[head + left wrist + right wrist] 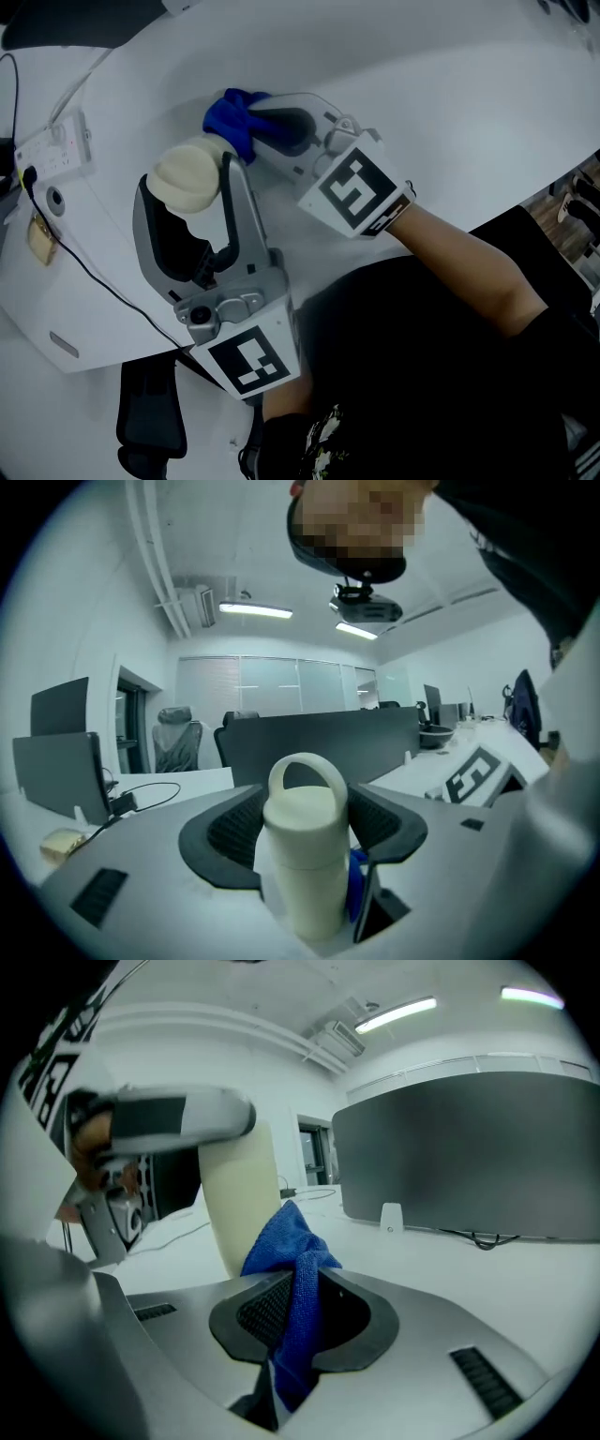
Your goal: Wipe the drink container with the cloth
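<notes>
We are judging the wipe to be under way rather than finished. The left tongs (305, 829) are flanking the cream drink bottle (302, 855) with its loop-handled lid, and their pads appear to be pressing on its sides and keeping it upright near the left part of the white desk (450, 112). The right tongs (291, 1316) are clamping a bunched blue cloth (295, 1269) and bringing it against the far right side of the bottle, where cloth and wall are touching. We are seeing no stain or wet patch on the bottle, so we cannot say how much of it has been covered. In our judgement the near and left sides, the lid and the handle are waiting for their turn, and the bottle or the cloth is going to need to travel round for that. The desk is lying bare and smooth round the work, with a white power strip (52, 150) and a dark cable (94, 277) sitting at its left edge. Around us an office is showing: a dark partition (469, 1147) standing at the far side, a monitor (61, 761), an office chair (176, 738) and a ceiling light (255, 609) glowing overhead.
</notes>
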Demonstrator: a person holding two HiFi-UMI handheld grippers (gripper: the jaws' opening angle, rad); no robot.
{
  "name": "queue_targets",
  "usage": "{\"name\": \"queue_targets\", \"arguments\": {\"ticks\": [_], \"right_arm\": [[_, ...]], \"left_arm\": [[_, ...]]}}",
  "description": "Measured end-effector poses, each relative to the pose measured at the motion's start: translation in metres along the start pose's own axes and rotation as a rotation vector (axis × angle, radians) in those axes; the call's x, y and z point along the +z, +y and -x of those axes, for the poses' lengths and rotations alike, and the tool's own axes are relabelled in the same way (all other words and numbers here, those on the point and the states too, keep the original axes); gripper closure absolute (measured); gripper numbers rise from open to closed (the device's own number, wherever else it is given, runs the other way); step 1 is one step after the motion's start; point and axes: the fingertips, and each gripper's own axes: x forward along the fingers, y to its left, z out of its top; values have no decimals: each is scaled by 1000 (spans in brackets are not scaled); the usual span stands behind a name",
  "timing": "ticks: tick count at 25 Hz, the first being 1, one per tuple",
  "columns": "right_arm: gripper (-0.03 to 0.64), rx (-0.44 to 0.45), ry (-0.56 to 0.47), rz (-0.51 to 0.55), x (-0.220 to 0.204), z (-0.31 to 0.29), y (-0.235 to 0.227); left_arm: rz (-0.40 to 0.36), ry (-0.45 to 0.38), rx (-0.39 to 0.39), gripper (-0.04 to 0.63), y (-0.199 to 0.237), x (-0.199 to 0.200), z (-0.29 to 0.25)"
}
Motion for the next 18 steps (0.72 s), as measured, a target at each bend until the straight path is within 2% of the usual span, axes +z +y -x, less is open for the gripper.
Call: {"name": "queue_targets", "arguments": {"ticks": [2,5,7,10,12,14,16,18], "right_arm": [[559,-20,-90,-109,22,14,-6],[560,-57,-210,-215,66,49,-22],[560,-39,-273,-199,97,72,-27],[558,88,-349,-164,128,85,-17],[560,172,-358,-193,129,76,-10],[560,217,-338,-246,119,59,-5],[560,214,-322,-300,104,40,-6],[560,183,-249,-324,78,22,-9]], "left_arm": [[-29,-13,-108,316,-3,-1,0],[-91,-52,-357,318,-10,-2,5],[-109,-83,-506,318,-10,-3,9],[-105,-92,-669,319,-9,-3,9],[-106,-93,-748,319,-12,-1,8],[-101,-96,-792,319,-15,1,6],[-96,-100,-804,319,-17,2,4],[-85,-106,-798,319,-16,2,4]]}}
